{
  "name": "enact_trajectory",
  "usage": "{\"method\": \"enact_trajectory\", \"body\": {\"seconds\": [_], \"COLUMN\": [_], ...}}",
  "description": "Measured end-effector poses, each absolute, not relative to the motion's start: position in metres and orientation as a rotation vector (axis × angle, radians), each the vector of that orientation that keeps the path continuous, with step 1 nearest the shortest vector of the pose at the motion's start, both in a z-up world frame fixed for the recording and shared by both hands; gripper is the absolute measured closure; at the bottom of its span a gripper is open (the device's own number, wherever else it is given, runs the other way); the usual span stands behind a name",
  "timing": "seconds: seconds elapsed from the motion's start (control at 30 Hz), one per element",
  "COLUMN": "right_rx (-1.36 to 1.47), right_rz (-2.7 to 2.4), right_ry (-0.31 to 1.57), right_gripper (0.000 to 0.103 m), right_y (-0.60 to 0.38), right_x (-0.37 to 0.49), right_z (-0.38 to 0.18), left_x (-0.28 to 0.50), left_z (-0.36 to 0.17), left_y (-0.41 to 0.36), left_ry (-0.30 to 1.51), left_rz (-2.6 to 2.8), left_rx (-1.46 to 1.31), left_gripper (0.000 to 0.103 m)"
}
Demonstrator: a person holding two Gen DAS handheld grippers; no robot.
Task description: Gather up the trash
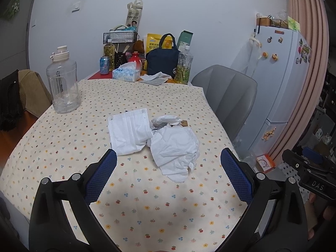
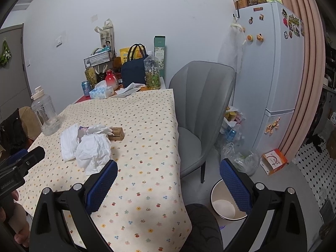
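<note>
Your left tool (image 1: pixel 168 176) hangs low over the near edge of the desk (image 1: pixel 147 210), its two blue-padded fingers spread wide with nothing between them. Just beyond its tips lies the trash, in the middle of the flowered cloth: a crumpled white tissue (image 1: pixel 175 149), a flat white face mask (image 1: pixel 129 133) touching it on the left, a second smaller white wad (image 1: pixel 166 119) behind, and a small brown box (image 2: pixel 117 133) beside that wad. A large clear water jug (image 1: pixel 63 82) stands well apart at the desk's left edge.

Your right tool (image 2: pixel 168 178) is also released, fingers wide and empty. It sits off the desk's right corner, with its left finger over the cloth near the tissue and its right finger over the floor. Below that right finger a white waste bin (image 2: pixel 227 203) stands on the floor, open. A grey chair (image 2: pixel 201 109) is tucked beside the desk, and a white fridge (image 2: pixel 271 63) stands behind it.
</note>
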State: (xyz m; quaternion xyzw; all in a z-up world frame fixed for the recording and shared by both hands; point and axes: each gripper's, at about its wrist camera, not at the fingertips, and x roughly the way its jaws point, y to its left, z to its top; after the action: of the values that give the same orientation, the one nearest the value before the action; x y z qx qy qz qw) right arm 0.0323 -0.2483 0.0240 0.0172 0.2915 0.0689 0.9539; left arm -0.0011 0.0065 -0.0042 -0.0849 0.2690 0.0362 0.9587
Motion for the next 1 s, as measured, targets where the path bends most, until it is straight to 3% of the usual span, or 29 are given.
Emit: {"method": "enact_trajectory", "body": {"seconds": [1.0], "right_rx": [0.068], "right_rz": [0.118], "right_ry": [0.566], "right_gripper": [0.008], "right_y": [-0.2554], "right_x": [0.0295], "right_z": [0.0269], "left_x": [-0.0063], "left_z": [-0.0054], "left_y": [0.0068], "left_ry": [0.537], "left_rz": [0.067], "left_rx": [-0.168], "left_gripper": [0.005]}}
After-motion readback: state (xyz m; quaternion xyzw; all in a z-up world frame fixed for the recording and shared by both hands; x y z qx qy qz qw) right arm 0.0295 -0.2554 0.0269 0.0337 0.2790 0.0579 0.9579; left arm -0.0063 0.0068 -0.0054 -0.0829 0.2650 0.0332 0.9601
